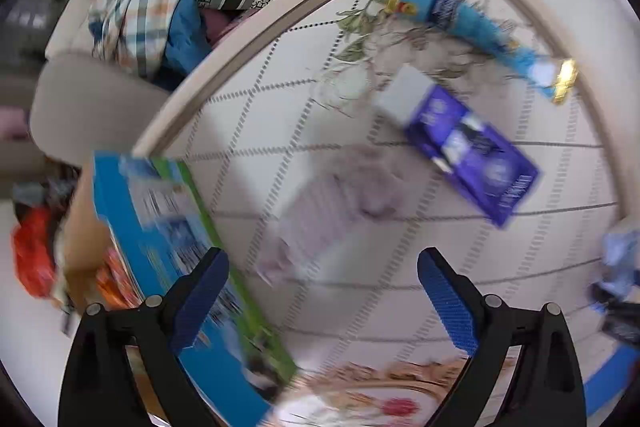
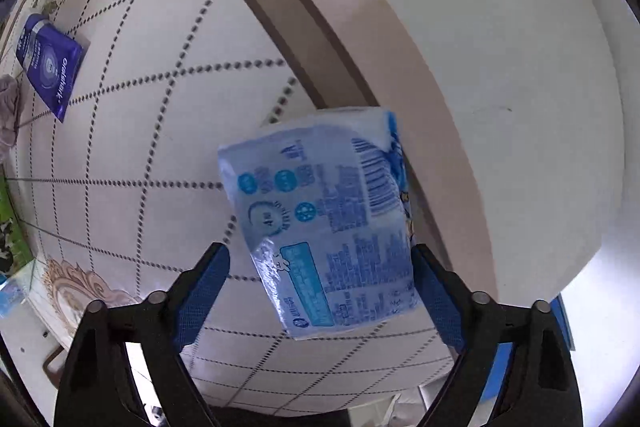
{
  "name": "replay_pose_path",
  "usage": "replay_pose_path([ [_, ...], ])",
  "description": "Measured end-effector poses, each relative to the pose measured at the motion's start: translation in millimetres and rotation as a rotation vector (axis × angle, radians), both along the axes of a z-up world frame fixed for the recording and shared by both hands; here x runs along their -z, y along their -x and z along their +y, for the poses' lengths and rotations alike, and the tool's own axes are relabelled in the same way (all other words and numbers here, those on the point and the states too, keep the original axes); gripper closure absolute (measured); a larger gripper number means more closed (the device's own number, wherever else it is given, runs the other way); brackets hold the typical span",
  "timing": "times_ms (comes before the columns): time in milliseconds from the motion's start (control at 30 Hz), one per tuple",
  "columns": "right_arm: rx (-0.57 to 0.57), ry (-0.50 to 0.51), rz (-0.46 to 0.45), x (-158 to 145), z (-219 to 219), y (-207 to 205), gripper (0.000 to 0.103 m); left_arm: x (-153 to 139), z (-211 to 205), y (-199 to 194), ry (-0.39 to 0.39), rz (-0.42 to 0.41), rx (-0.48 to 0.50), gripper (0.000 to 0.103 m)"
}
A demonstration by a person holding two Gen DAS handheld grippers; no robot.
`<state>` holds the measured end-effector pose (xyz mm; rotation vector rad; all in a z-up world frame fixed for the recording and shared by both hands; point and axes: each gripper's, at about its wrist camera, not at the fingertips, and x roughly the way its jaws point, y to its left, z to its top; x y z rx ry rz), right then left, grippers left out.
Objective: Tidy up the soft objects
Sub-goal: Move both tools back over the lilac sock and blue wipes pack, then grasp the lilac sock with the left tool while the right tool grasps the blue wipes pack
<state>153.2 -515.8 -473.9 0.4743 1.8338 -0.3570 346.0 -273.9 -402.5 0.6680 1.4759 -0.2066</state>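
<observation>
Right claw: your right gripper (image 2: pixel 320 291) pointed steeply down with its blue pads spread wide. The tissue pack (image 2: pixel 320 219) lay between them; the right pad sat at the pack's edge, the left pad stood clear of it, so nothing was pinched.
Tissue pack: a pale blue plastic-wrapped pack, printed side up, resting on the quilted mat (image 2: pixel 140 147) near the mat's brown border.
Left claw: your left gripper (image 1: pixel 320 303) also aimed downward, jaws wide apart and empty, over the mat.
Under the left claw: a pale pinkish soft item (image 1: pixel 340 195), too blurred to name, lay ahead of the pads.
Purple packet: the flat purple packet (image 1: pixel 472 151) lay on the mat beyond that item.
Blue tube: a long light-blue packet with gold ends (image 1: pixel 480 31) lay near the mat's far border.
Box: a blue and green box (image 1: pixel 180 247) sat at the mat's left edge, beside the left pad.
Off the mat: plaid and patterned cloths (image 1: pixel 160 3) were piled beyond the border.
</observation>
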Motion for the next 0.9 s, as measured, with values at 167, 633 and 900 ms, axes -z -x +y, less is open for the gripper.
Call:
replay_pose_path([
  [167, -0.018, -0.065, -0.045, -6.0, 10.8, -24.8, 0.036, 30.1, -1.2, -24.8, -0.066, 0.07, 0.081, 0.006],
  [633, 0.019, -0.063, -0.053, -5.5, 2.8, -55.9, 0.036, 62.3, 1.2, -21.0, 0.062, 0.239, -0.048, 0.065],
  [900, 0.069, -0.056, -0.051, -0.6, -7.1, -44.9, 0.035, 70.3, 11.9, -2.0, 0.119, 0.282, -0.156, 0.064],
])
